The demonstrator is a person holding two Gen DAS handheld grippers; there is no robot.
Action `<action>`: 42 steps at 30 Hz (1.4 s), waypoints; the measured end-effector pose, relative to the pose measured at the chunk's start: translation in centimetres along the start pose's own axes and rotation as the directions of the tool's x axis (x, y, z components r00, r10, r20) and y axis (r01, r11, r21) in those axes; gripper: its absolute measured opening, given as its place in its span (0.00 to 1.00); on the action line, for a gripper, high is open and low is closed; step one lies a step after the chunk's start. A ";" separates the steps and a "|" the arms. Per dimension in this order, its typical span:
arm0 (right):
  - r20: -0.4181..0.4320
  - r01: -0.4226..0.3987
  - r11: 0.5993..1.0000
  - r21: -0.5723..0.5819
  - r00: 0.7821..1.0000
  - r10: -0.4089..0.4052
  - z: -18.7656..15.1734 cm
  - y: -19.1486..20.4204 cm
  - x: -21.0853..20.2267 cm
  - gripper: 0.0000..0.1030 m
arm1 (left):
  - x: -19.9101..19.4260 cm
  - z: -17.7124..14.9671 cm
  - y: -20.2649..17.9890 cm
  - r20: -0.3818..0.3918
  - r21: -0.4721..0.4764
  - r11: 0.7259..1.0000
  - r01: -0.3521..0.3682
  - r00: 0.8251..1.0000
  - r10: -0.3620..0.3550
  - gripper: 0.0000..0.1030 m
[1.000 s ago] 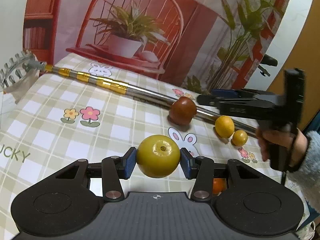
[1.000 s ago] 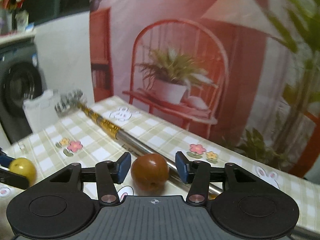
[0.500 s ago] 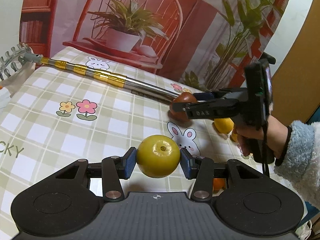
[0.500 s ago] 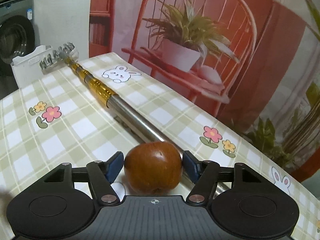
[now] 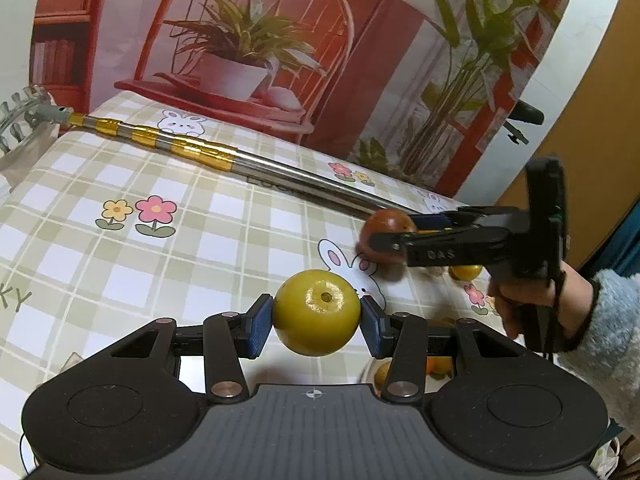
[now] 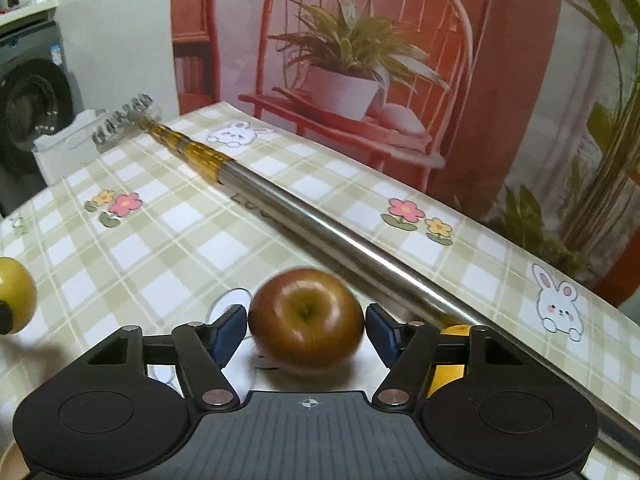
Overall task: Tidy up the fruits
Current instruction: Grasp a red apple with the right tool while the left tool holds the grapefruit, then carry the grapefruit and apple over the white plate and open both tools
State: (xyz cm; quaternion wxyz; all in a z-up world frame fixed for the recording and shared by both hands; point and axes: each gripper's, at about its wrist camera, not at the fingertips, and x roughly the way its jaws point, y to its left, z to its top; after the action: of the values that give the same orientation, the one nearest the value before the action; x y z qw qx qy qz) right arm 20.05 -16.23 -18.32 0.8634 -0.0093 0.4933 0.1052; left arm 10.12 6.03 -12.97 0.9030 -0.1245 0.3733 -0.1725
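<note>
My left gripper (image 5: 317,322) is shut on a yellow apple (image 5: 317,312) and holds it above the checked tablecloth; the same apple shows at the left edge of the right wrist view (image 6: 16,295). My right gripper (image 6: 306,330) is shut on a red-brown apple (image 6: 306,318), blurred, just off the cloth. From the left wrist view that apple (image 5: 384,226) sits between the right gripper's fingers (image 5: 400,242). An orange fruit (image 5: 464,271) lies behind the right gripper; another (image 6: 450,354) shows under its right finger.
A long metal pole with gold bands (image 5: 224,158) lies diagonally across the table (image 6: 256,196). A bowl with orange fruits (image 5: 434,366) peeks out under my left gripper. A white bin (image 6: 60,148) and washing machine (image 6: 28,112) stand at far left.
My right gripper has closed on the red-brown apple and lifted it toward the near side, away from the pole. My left gripper keeps the yellow apple and has shifted slightly.
</note>
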 end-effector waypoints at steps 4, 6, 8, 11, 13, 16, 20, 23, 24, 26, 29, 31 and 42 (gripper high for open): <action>-0.023 -0.003 1.000 0.005 1.000 0.003 0.4 -0.1 1.0 0.61 | 0.0 0.0 -0.1 0.000 0.005 1.000 0.008 1.000 -0.008 0.48; -0.044 0.005 1.000 0.001 0.999 -0.005 0.3 0.1 1.3 0.61 | 0.0 0.0 -0.2 0.000 0.008 1.000 0.013 1.000 -0.013 0.48; -0.054 0.002 1.000 0.004 0.999 -0.001 0.2 0.1 1.5 0.60 | 0.0 -0.1 -0.3 -0.002 0.012 1.000 0.016 1.000 -0.016 0.48; -0.053 -0.005 1.000 0.021 0.999 0.007 0.0 -0.1 1.6 0.60 | 0.1 -0.1 -0.4 -0.007 0.016 1.000 0.019 1.000 -0.019 0.48; -0.048 -0.006 1.000 0.026 0.999 0.007 0.0 -0.1 1.6 0.60 | 0.0 -0.1 -0.3 -0.009 0.015 1.000 0.023 1.000 -0.023 0.48; -0.040 -0.016 0.999 0.041 0.999 0.018 -0.2 -0.2 0.8 0.60 | -0.2 0.0 -0.5 -0.014 0.020 0.999 0.037 0.999 -0.037 0.48; 0.027 -0.037 0.997 0.066 0.999 0.035 -0.5 -0.1 -2.7 0.60 | -0.2 -0.1 -1.3 -0.033 0.049 0.996 0.073 0.997 -0.072 0.48; 0.063 -0.044 0.996 0.080 0.997 0.039 -1.3 0.1 -5.7 0.60 | 0.0 -0.5 -2.3 -0.059 0.084 0.992 0.099 0.994 -0.095 0.48; 0.073 -0.042 0.996 0.083 0.997 0.036 -1.6 0.2 -6.6 0.60 | 0.1 -0.7 -2.5 -0.067 0.092 0.990 0.108 0.993 -0.102 0.48; 0.093 -0.042 0.994 0.100 0.995 0.033 -2.8 0.3 -8.5 0.60 | 0.4 -1.2 -3.1 -0.086 0.103 0.987 0.122 0.990 -0.113 0.48; 0.117 -0.040 0.990 0.138 0.993 0.024 -4.8 0.6 -10.9 0.60 | 0.9 -1.8 -3.8 -0.114 0.110 0.985 0.132 0.986 -0.119 0.48; 0.131 -0.045 0.984 0.174 0.991 0.023 -6.3 0.7 -12.2 0.60 | 1.2 -2.0 -4.1 -0.130 0.118 0.984 0.136 0.984 -0.120 0.48; 0.165 -0.065 0.951 0.302 0.986 0.015 -11.5 1.2 -15.6 0.60 | 2.4 -2.3 -5.3 -0.171 0.155 0.981 0.118 0.981 -0.091 0.48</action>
State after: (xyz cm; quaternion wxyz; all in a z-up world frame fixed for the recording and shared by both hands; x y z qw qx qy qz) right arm 2.39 -19.12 -10.81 0.8891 0.1431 0.4324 0.0453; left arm 8.94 0.02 -14.21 0.8663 -0.0544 0.4233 -0.2596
